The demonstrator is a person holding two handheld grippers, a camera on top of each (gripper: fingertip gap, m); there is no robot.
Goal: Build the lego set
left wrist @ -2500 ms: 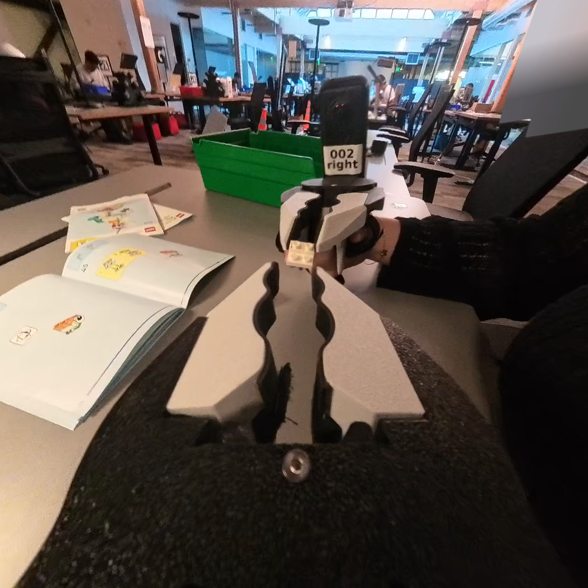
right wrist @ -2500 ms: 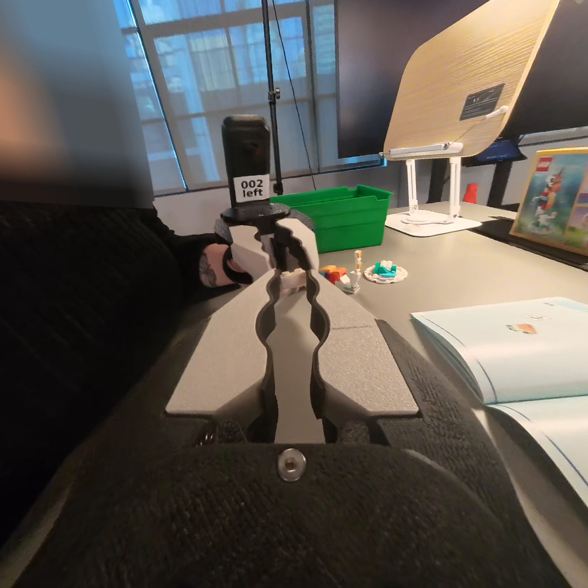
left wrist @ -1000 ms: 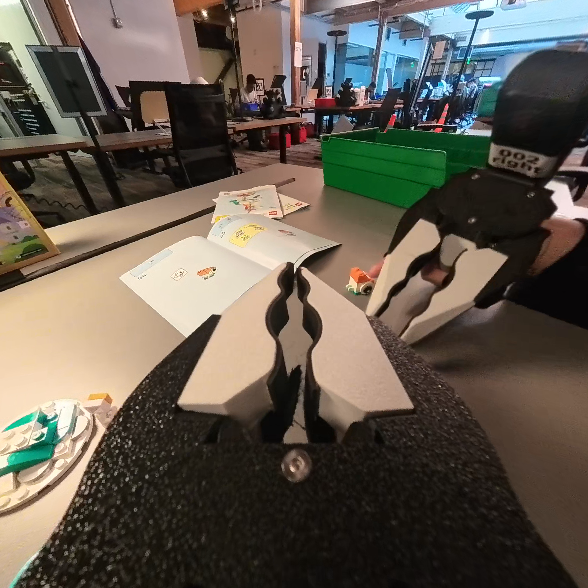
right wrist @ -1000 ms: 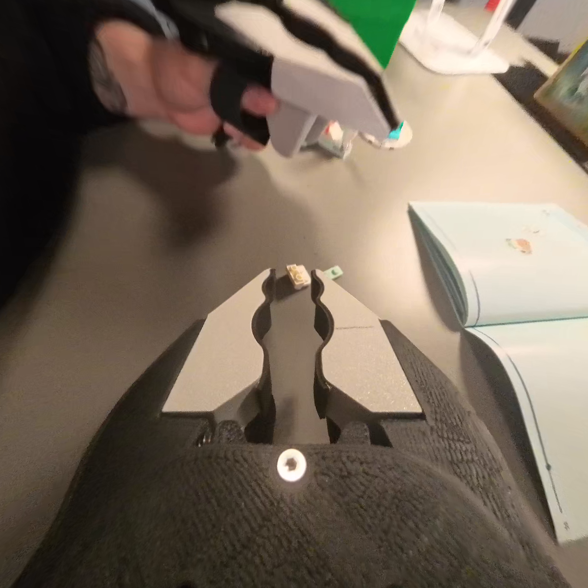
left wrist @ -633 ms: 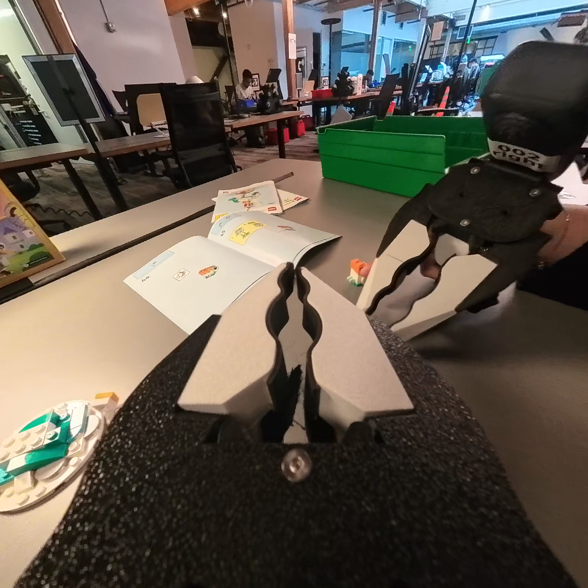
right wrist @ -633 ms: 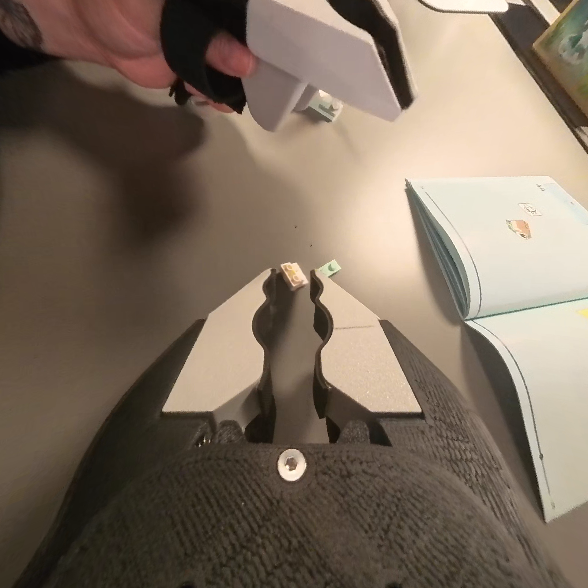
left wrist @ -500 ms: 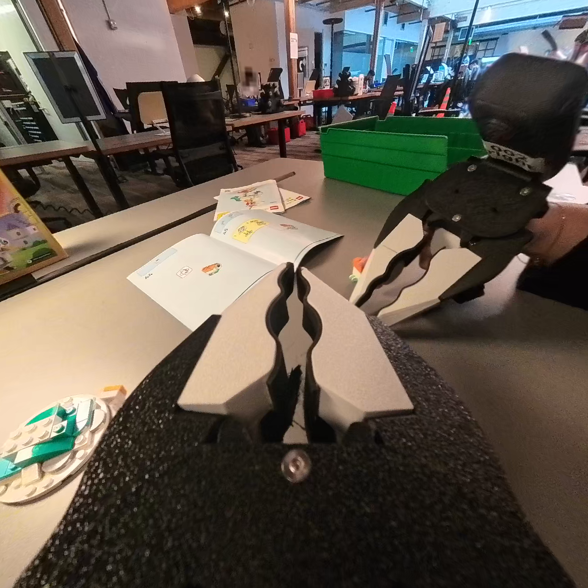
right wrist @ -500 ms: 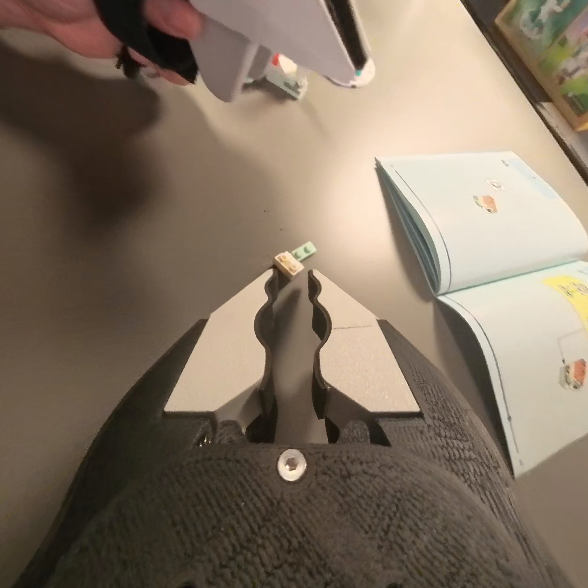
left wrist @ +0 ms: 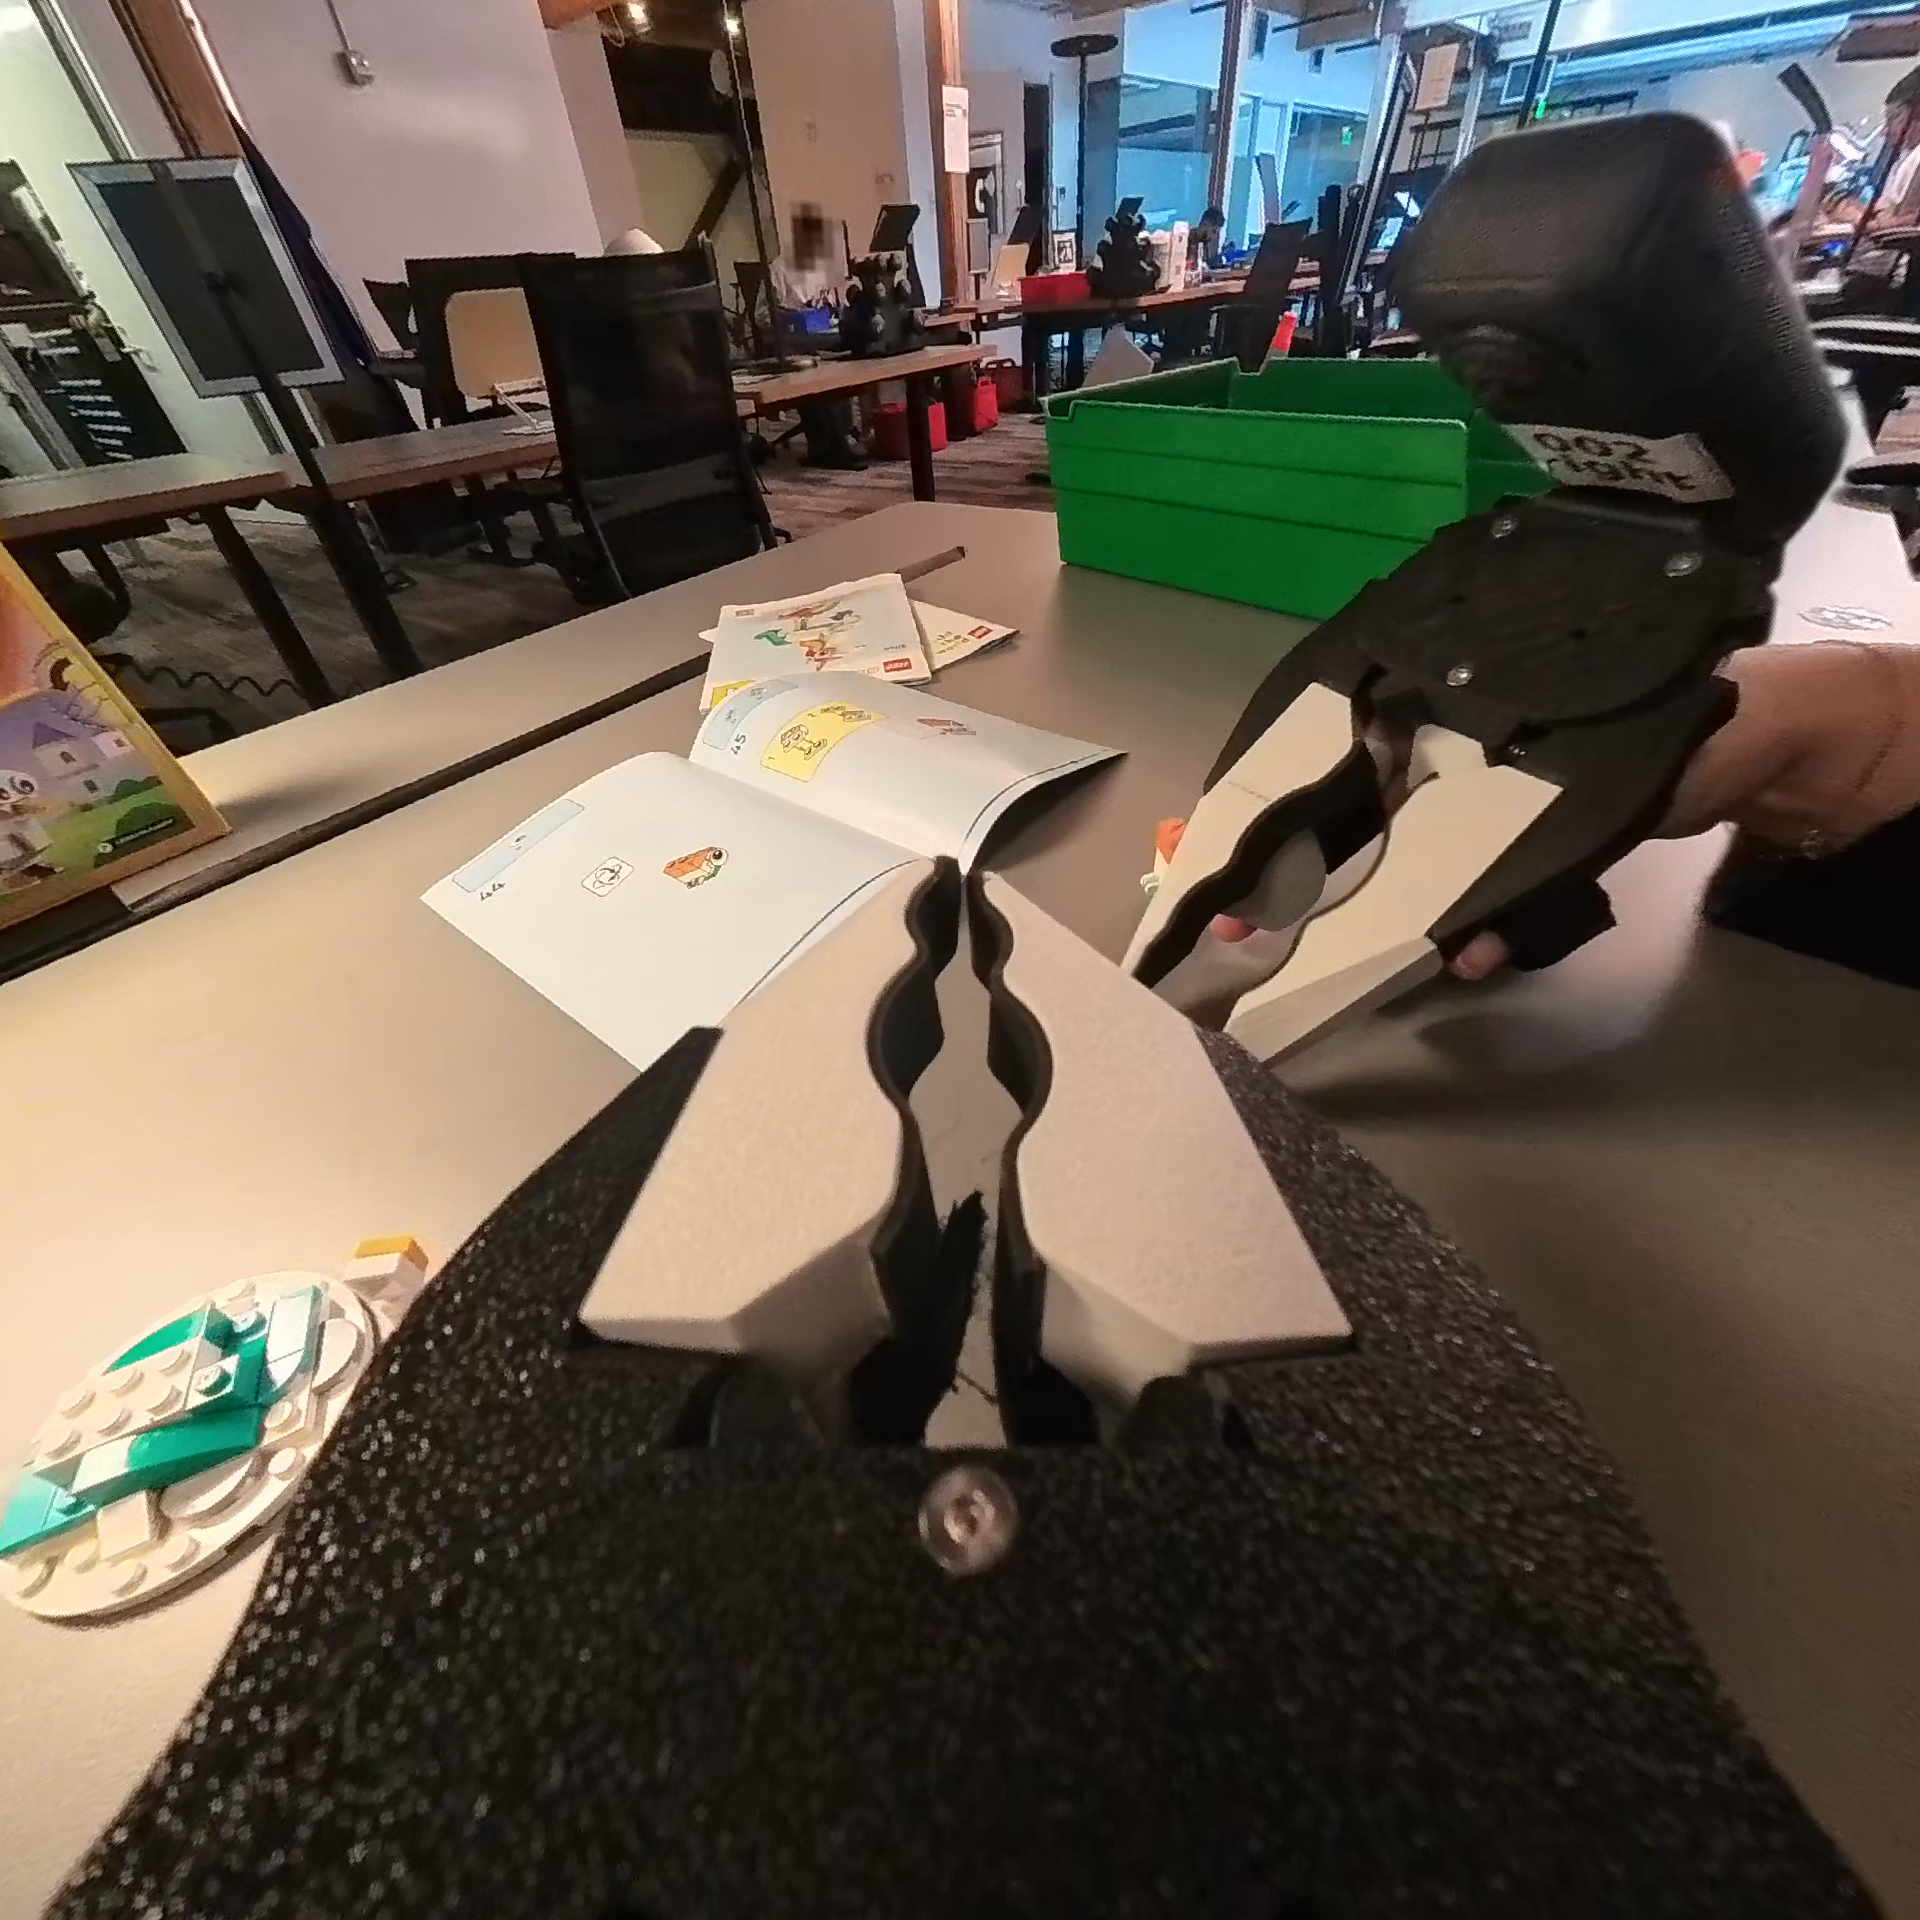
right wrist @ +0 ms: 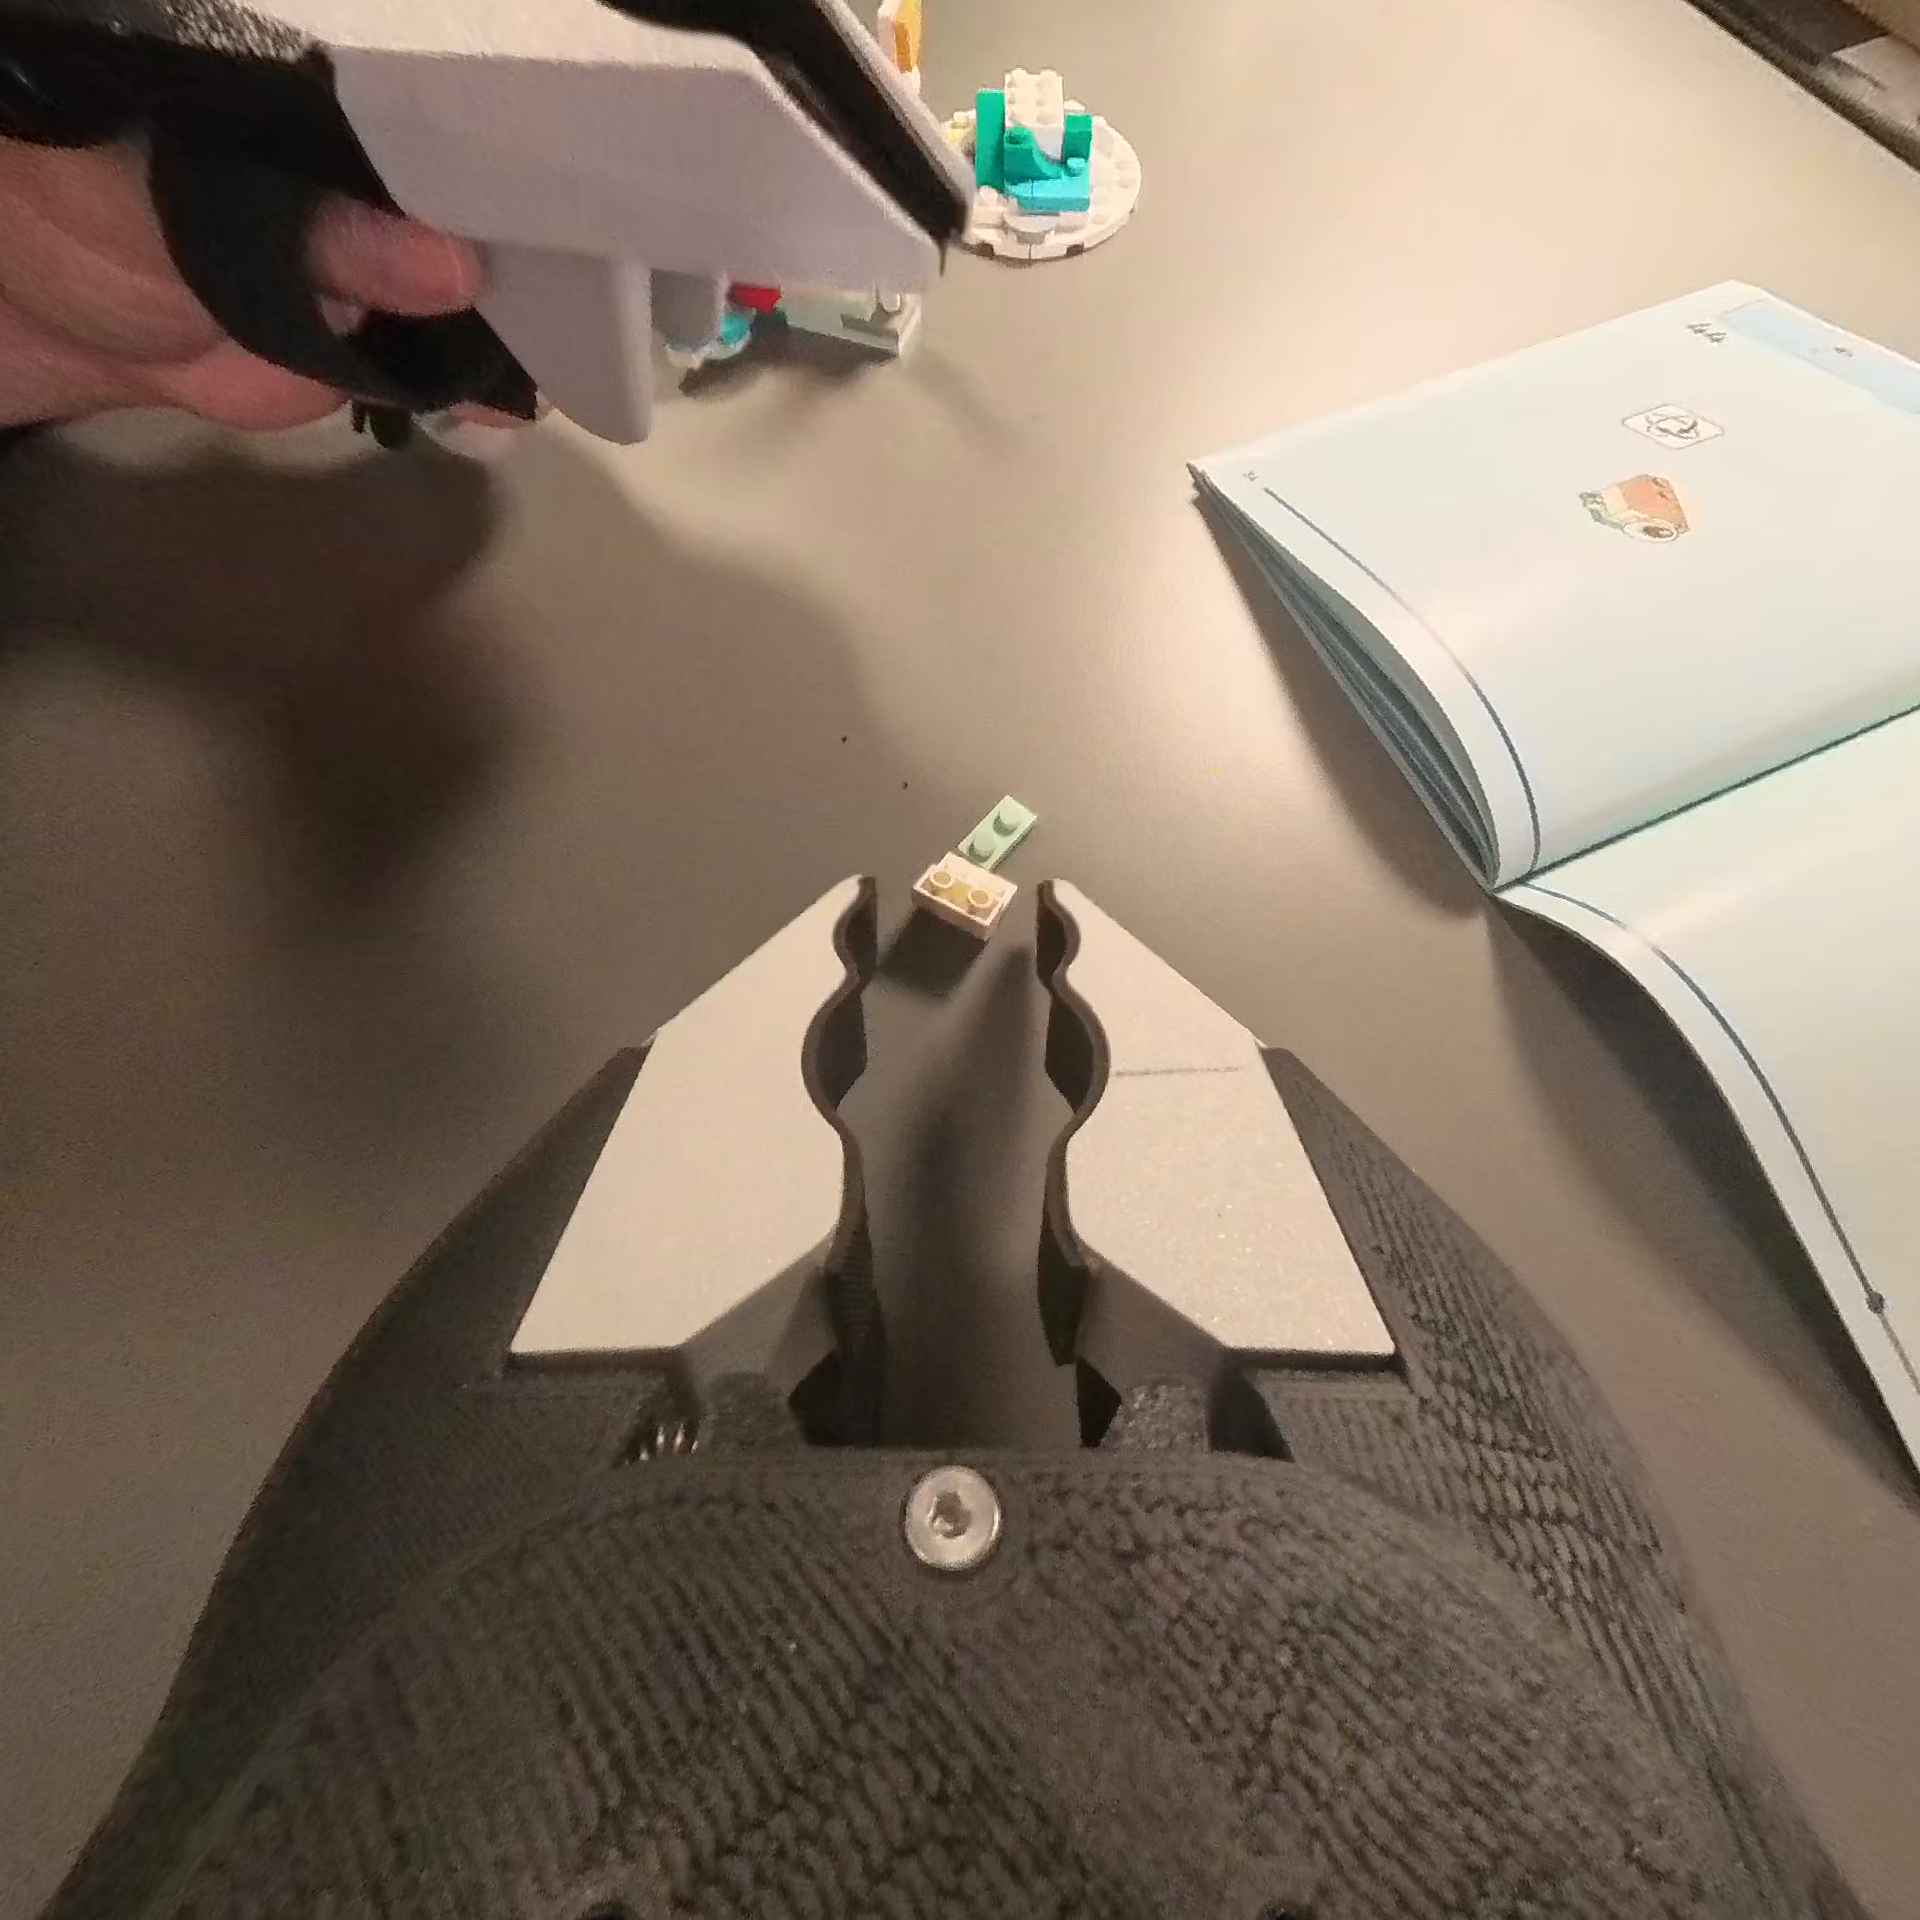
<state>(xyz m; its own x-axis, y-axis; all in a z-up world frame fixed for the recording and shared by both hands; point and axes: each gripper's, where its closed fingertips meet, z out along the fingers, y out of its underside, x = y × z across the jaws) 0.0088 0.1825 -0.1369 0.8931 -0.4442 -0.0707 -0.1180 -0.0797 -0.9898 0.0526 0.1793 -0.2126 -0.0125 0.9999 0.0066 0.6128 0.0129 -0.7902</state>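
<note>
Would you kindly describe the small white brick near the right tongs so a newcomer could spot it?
Start at the open instruction booklet on the grey table, then look left to the right tongs. Just off their open tips lies the white brick. Unlike the flat mint-green plate touching it, it is taller, with two yellowish studs.

Open-plan office: grey matte worktop (left wrist: pixel 260 1060) in the foreground, with a black mesh-backed office chair (left wrist: pixel 634 436) just behind it. Farther back stand rows of dark wooden desks (left wrist: pixel 862 364) with more chairs, a white wall (left wrist: pixel 457 114) at left and glass partitions (left wrist: pixel 1174 135) at the rear. Carpeted floor (left wrist: pixel 457 603); indoor lighting overhead.
</note>
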